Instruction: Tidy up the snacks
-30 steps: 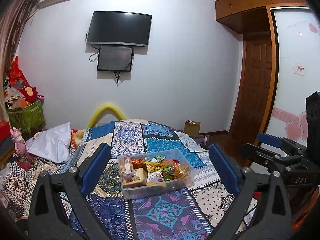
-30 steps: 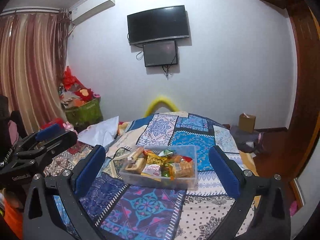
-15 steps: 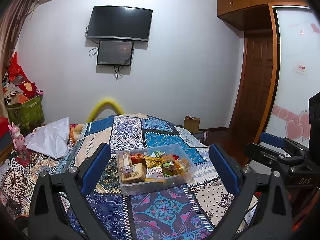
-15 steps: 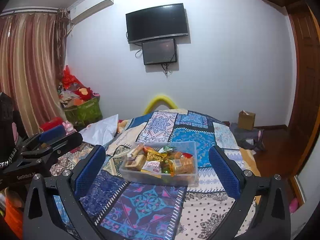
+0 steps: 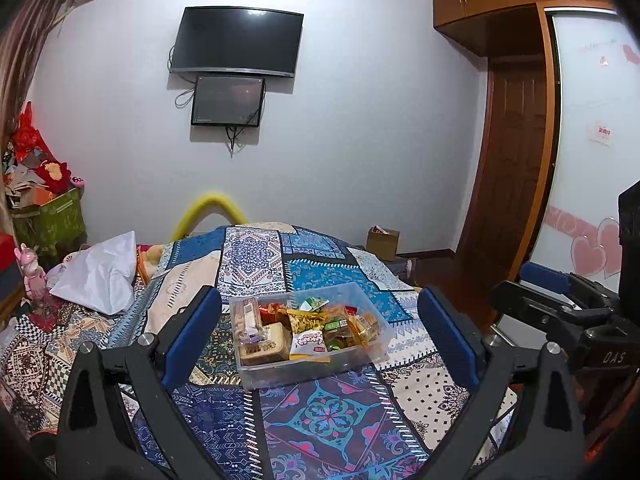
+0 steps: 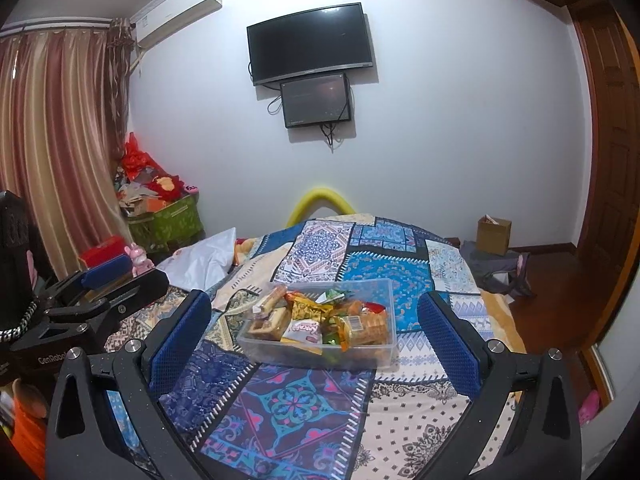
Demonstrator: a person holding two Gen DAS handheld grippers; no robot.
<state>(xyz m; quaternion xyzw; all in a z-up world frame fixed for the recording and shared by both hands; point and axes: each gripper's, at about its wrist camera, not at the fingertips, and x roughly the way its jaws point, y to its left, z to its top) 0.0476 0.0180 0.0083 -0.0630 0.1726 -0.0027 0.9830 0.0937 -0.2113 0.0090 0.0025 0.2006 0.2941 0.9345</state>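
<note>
A clear plastic bin (image 5: 356, 368) (image 6: 390, 354) sits on the patterned bedspread (image 5: 320, 412) (image 6: 288, 404), filled with several wrapped snacks (image 5: 308, 326) (image 6: 320, 322). Among them are a brown boxed cake at the left and a white packet with red lettering (image 5: 306, 344) in the middle. My left gripper (image 5: 320, 336) is open, held short of the bin with nothing between its blue pads (image 5: 188, 336). My right gripper (image 6: 314, 340) is open too and equally short of the bin. Each gripper shows at the edge of the other's view.
A white pillow (image 5: 100, 272) and soft toys lie at the bed's far left. A green crate of clutter (image 6: 168, 216) stands by the curtain. A cardboard box (image 6: 494, 234) and clothes lie on the floor at right, near a wooden door (image 5: 512, 168).
Both grippers have tilted slightly, so the bin sits a little lower in each view. Their jaws stay open and the snacks have not moved.
</note>
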